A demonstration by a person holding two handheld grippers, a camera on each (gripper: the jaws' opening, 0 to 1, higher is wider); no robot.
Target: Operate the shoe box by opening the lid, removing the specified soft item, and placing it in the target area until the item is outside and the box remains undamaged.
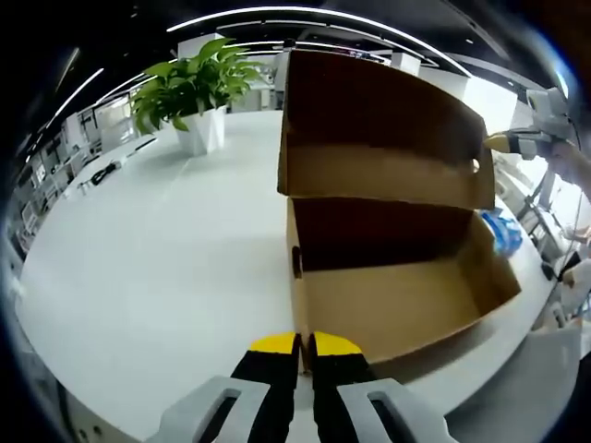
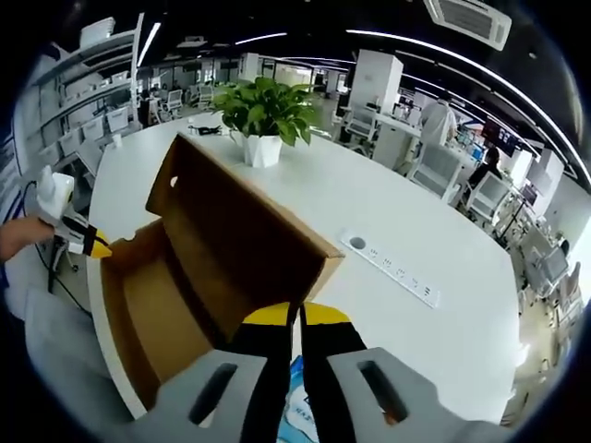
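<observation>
Left gripper (image 1: 305,343): jaws closed on the near wall of the shoe box (image 1: 397,295). Right gripper (image 2: 295,318): jaws pinched on a blue-and-white soft packet (image 2: 297,411), outside the box. Lid (image 1: 379,120) stands open. Potted plant (image 1: 196,88) beyond, on the white table (image 1: 157,258).

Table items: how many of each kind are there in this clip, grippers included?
Shoe box, lid open: 1
Potted plant: 1
Blue-and-white soft packet: 1
Power strip set in the white table: 1
Grippers, left gripper and right gripper: 2
Total: 6
</observation>
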